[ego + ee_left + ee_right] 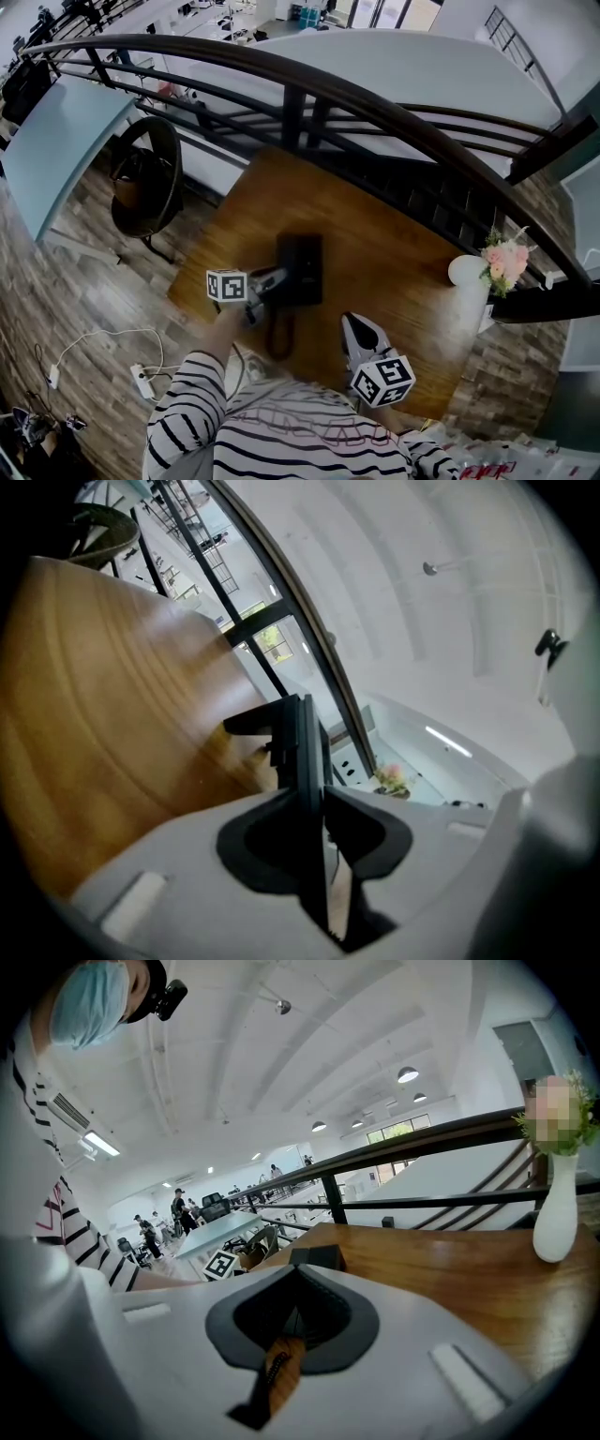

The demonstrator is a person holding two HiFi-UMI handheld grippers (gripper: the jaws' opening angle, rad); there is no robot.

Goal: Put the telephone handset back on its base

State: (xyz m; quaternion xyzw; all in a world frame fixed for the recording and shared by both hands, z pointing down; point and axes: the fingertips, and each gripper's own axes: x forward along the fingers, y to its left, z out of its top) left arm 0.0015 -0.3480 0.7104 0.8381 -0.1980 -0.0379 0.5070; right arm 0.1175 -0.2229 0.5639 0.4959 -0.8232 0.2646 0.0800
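A black telephone base [305,267] sits in the middle of the wooden table [403,244], and its coiled cord [279,336] loops toward me. My left gripper [271,281] reaches in at the base's left side. In the left gripper view, the black handset [302,738] stands edge-on between the left gripper's [314,794] jaws, with both tips lying against it. My right gripper [351,322] hovers over the table to the right of the cord, apart from the phone. Seen from the right gripper view, the right gripper [298,1269] is shut and empty, with the base [317,1256] just beyond it.
A white vase [466,270] with pink flowers [504,261] stands at the table's right edge. A dark railing [375,103] curves along the far side. A round chair [148,178] stands on the floor to the left. A power strip [142,380] lies near my feet.
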